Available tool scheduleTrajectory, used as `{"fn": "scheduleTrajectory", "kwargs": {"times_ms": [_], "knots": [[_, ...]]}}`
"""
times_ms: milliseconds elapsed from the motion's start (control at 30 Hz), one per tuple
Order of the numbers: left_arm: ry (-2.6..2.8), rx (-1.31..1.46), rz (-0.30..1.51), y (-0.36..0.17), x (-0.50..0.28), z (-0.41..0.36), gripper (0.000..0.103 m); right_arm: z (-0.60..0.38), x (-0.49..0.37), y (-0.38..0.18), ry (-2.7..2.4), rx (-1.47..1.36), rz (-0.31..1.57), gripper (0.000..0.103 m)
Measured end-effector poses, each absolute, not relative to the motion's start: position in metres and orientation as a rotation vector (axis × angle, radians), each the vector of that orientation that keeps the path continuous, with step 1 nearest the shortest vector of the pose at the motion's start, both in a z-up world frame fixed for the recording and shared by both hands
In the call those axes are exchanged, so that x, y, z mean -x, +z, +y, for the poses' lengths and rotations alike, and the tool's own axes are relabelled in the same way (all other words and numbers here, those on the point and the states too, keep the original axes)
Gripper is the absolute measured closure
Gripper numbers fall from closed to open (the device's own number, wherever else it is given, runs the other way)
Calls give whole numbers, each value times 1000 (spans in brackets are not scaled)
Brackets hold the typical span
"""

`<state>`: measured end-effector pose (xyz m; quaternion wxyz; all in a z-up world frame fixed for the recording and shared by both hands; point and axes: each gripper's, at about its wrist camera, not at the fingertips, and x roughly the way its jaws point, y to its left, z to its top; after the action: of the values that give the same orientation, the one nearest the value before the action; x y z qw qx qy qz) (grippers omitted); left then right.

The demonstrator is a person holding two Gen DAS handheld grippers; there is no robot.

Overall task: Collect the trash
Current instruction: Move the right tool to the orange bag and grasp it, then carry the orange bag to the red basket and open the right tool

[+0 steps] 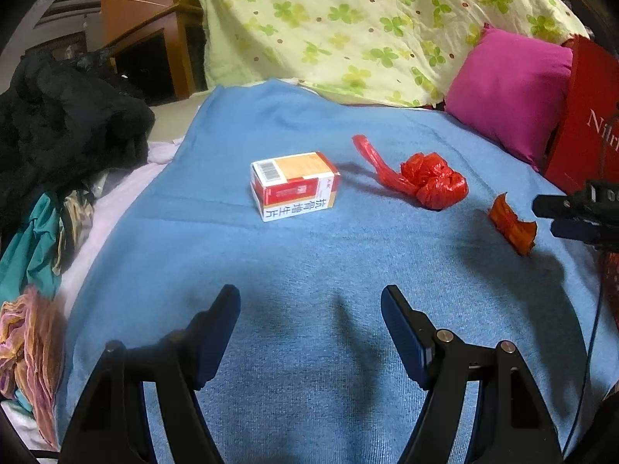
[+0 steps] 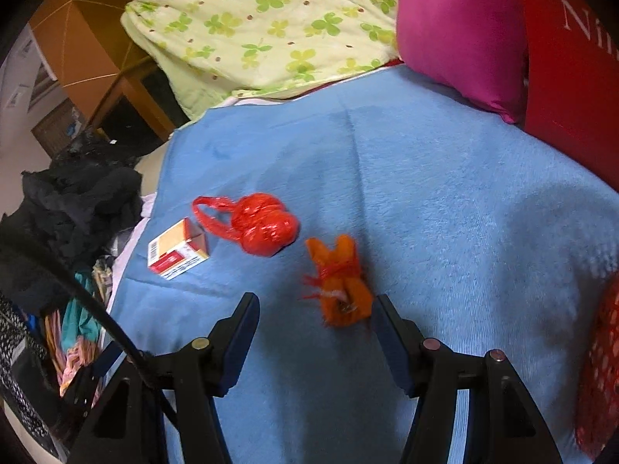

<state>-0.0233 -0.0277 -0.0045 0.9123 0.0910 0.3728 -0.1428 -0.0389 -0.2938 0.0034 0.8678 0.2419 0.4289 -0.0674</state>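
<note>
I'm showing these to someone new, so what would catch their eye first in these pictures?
Three bright bits of litter on the blue blanket: a red and white medicine box left of centre, a knotted red plastic bag beside it, and an orange wrapper lying just ahead of the open right gripper. Behind them, a magenta pillow leans against a clover-print quilt.

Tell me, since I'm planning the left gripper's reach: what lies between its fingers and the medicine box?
Only bare blue blanket lies between the left gripper and the medicine box, as the left wrist view shows.
</note>
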Motion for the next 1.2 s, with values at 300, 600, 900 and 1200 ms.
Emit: {"fn": "scheduleTrajectory", "kwargs": {"times_ms": [300,600,900,1200], "knots": [[-316,-206,781,-7,24,-33,27,-305,4,-16,-166,-474,931,48],[-319,-203,792,-8,22,-33,27,-308,-15,-38,-217,-431,991,61],[-308,-204,801,-11,20,-33,27,-299,-13,-36,-226,-362,1002,69],[-294,-206,815,-16,17,-31,27,-281,-1,-30,-122,-422,1004,70]]}}
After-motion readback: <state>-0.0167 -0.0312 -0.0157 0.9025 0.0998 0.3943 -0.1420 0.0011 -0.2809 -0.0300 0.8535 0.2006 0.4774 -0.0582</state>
